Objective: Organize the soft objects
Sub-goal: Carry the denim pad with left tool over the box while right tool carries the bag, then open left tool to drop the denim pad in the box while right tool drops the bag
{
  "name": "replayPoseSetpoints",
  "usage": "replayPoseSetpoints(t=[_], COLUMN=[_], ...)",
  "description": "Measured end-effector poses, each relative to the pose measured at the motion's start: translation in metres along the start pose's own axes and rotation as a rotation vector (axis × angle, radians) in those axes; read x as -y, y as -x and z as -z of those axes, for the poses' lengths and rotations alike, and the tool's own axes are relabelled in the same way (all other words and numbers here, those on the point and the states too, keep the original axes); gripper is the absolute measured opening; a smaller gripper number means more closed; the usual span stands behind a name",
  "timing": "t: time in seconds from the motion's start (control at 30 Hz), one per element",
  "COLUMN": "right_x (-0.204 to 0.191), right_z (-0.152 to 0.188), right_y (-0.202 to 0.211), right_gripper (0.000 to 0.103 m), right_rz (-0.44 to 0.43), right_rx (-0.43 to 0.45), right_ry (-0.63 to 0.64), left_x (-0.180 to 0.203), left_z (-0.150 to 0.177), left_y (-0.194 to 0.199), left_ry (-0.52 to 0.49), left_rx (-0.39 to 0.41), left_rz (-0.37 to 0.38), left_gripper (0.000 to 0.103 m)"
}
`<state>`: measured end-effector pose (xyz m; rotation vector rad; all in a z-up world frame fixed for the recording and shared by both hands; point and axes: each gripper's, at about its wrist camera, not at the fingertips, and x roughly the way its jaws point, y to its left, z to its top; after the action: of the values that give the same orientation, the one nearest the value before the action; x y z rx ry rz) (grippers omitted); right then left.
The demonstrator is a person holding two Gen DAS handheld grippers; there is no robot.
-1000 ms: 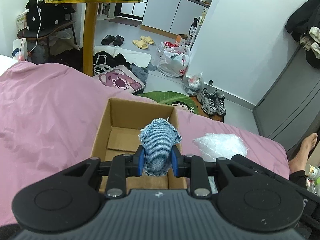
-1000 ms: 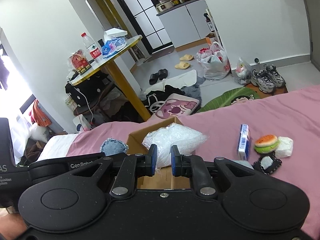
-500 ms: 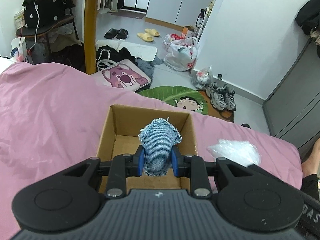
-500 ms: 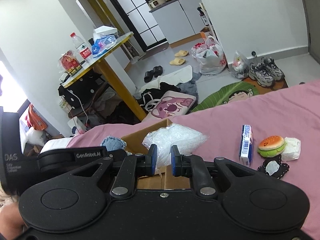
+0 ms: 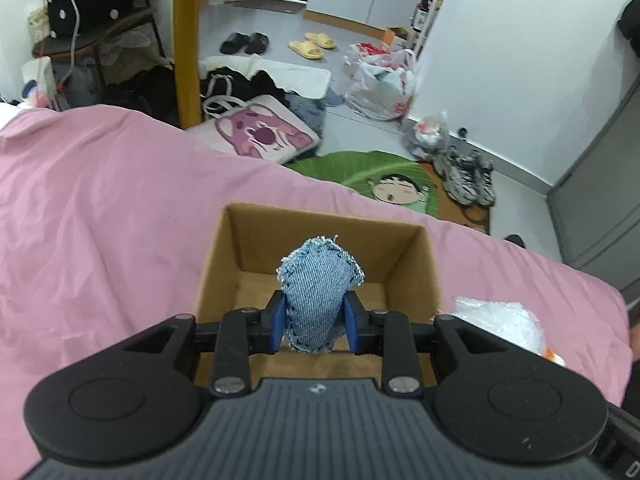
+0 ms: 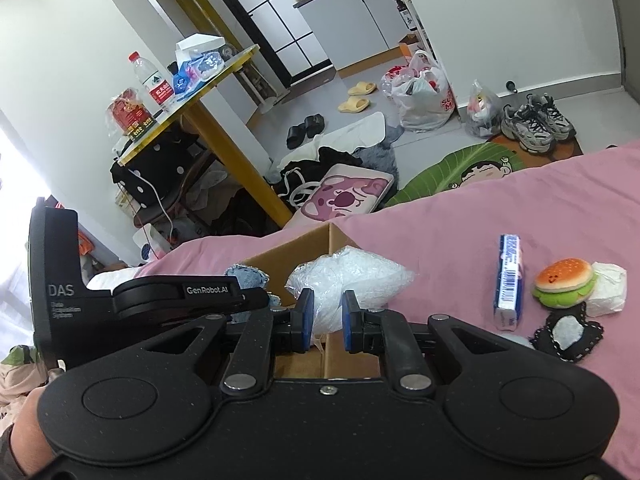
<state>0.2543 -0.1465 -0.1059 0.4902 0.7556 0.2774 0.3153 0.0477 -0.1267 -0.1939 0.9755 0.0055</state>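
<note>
My left gripper [image 5: 316,326] is shut on a frayed blue denim pouch [image 5: 318,284], held over the open cardboard box [image 5: 240,236] on the pink bedspread [image 5: 100,208]. My right gripper [image 6: 324,320] is shut on a crumpled clear plastic bag [image 6: 352,276], held above the box's right wall [image 6: 296,252]. The same plastic bag [image 5: 500,320] shows at the right in the left wrist view, and the denim pouch [image 6: 246,276] peeks over the left tool in the right wrist view. On the bed to the right lie a burger plush [image 6: 564,280], a black-and-white fabric piece [image 6: 568,330] and a white wad [image 6: 610,288].
A blue and white carton [image 6: 509,280] stands on the bedspread beside the burger plush. Past the bed's edge the floor holds a pink bear cushion [image 5: 260,136], a green mat [image 5: 384,176], sneakers [image 6: 536,120], bags and slippers. A yellow-legged table [image 6: 224,136] stands at the back left.
Both grippers have moved forward and down towards the box, each still holding its object. The box now lies closer beneath the left gripper, and the plastic bag has shifted right in that view.
</note>
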Motion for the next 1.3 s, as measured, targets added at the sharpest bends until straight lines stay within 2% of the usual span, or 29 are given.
replayPoseSetpoints(t=[0.1, 0.17, 0.23, 0.33, 0.63, 0.77, 0.83, 0.9, 0.93, 1.07, 1.3], right_x=[-0.007, -0.012, -0.019, -0.026, -0.053, -0.062, -0.064, -0.06, -0.059, -0.054, -0.047], right_z=[-0.003, -0.004, -0.006, -0.007, -0.011, -0.014, -0.015, -0.015, -0.015, -0.015, -0.014], right_y=[-0.005, -0.008, -0.011, -0.013, -0.021, -0.027, -0.03, -0.032, -0.03, -0.018, 0.004], right_gripper=[0.015, 0.015, 0.015, 0.015, 0.013, 0.014, 0.019, 0.055, 0.061, 0.062, 0.062], right_rz=[-0.005, -0.013, -0.013, -0.008, -0.053, -0.034, -0.019, 0.005, 0.004, 0.012, 0.014], right_rx=[0.007, 0.008, 0.014, 0.024, 0.027, 0.03, 0.024, 0.025, 0.038, 0.028, -0.027], right_ry=[0.011, 0.018, 0.038, 0.066, 0.108, 0.136, 0.144, 0.116, 0.102, 0.123, 0.17], left_x=[-0.005, -0.01, -0.014, -0.023, -0.053, -0.063, -0.067, -0.069, -0.07, -0.071, -0.064], left_z=[-0.004, -0.008, -0.011, -0.013, -0.014, -0.013, -0.012, -0.012, -0.011, -0.009, 0.0], left_y=[0.001, 0.002, 0.005, 0.012, 0.033, 0.043, 0.048, 0.051, 0.053, 0.058, 0.069], left_ry=[-0.001, 0.007, 0.017, 0.035, 0.085, 0.094, 0.094, 0.089, 0.088, 0.072, 0.045], left_rx=[0.008, 0.006, 0.013, 0.035, 0.053, 0.057, 0.056, 0.053, 0.051, 0.036, 0.008], left_rz=[-0.021, -0.011, -0.012, -0.04, -0.043, -0.053, -0.056, -0.066, -0.072, -0.073, -0.082], left_gripper=[0.036, 0.053, 0.064, 0.066, 0.067, 0.067, 0.068, 0.073, 0.076, 0.083, 0.088])
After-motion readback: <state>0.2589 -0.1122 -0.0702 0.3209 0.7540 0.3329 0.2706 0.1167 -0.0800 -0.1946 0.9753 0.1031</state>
